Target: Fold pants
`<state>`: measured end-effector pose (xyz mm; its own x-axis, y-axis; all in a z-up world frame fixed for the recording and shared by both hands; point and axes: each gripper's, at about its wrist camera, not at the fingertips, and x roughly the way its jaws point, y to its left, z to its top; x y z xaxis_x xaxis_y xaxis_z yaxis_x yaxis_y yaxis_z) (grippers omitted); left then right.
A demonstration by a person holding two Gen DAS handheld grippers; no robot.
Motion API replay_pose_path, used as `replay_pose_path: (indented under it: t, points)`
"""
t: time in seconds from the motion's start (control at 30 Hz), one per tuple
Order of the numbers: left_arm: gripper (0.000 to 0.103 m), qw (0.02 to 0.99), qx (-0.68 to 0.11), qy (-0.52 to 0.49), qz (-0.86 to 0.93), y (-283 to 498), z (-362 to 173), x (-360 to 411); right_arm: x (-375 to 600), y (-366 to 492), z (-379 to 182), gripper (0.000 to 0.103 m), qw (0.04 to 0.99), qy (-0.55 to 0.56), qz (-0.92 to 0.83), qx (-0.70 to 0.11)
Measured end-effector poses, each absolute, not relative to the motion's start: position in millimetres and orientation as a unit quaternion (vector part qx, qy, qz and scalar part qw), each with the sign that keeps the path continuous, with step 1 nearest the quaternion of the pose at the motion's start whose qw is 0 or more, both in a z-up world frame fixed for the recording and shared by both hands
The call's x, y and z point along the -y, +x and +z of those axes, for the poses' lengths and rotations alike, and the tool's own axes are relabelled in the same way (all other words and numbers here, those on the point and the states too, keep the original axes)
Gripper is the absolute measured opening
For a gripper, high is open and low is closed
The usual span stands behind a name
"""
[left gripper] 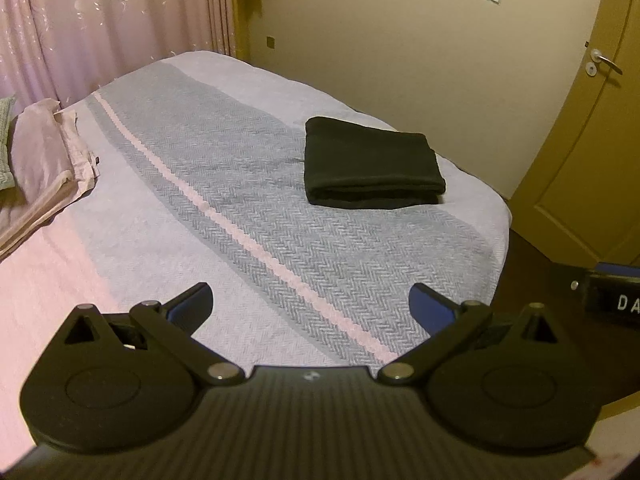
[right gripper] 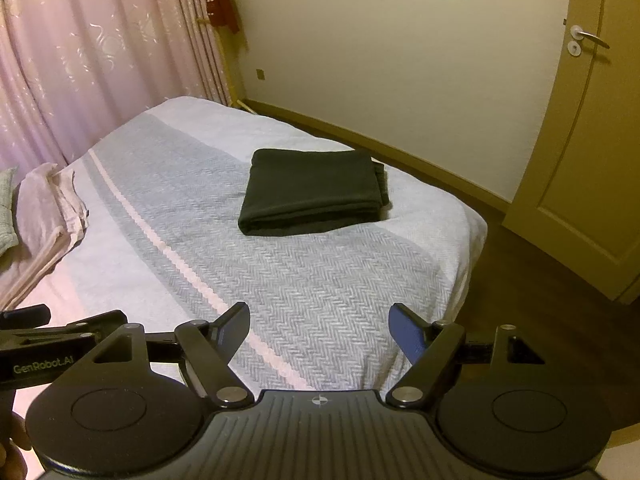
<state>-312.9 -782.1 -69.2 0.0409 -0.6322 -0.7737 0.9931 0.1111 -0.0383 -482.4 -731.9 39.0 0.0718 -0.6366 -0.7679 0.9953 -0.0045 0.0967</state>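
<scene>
Black pants lie folded into a thick flat rectangle on the bed, near its far right side. The bed's cover is grey herringbone with a pale stripe. My left gripper hangs open above the cover, well short of the pants, with nothing between its blue-padded fingers. Over the near part of the bed my right gripper is open and empty too, also apart from the pants. Part of the other gripper shows at each view's edge.
Folded pink bedding lies at the left of the bed. Pink curtains hang behind it. The bed's right edge drops to a dark wood floor, with a door beyond.
</scene>
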Motion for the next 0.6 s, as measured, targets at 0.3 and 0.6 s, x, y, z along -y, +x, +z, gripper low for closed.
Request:
replay_pose_path:
  t: [0.3, 0.6]
  points:
    - [0.102, 0.664, -0.330, 0.271, -0.614, -311.9, -67.2, 789.7, 738.6, -481.5, 39.1, 0.074, 0.653, 0.332, -0.625, -0.271]
    - [0.102, 0.668, -0.324, 0.274, -0.611, -313.2, -67.6, 793.9, 744.1, -480.6, 38.3, 0.074, 0.652, 0.334, -0.624, -0.272]
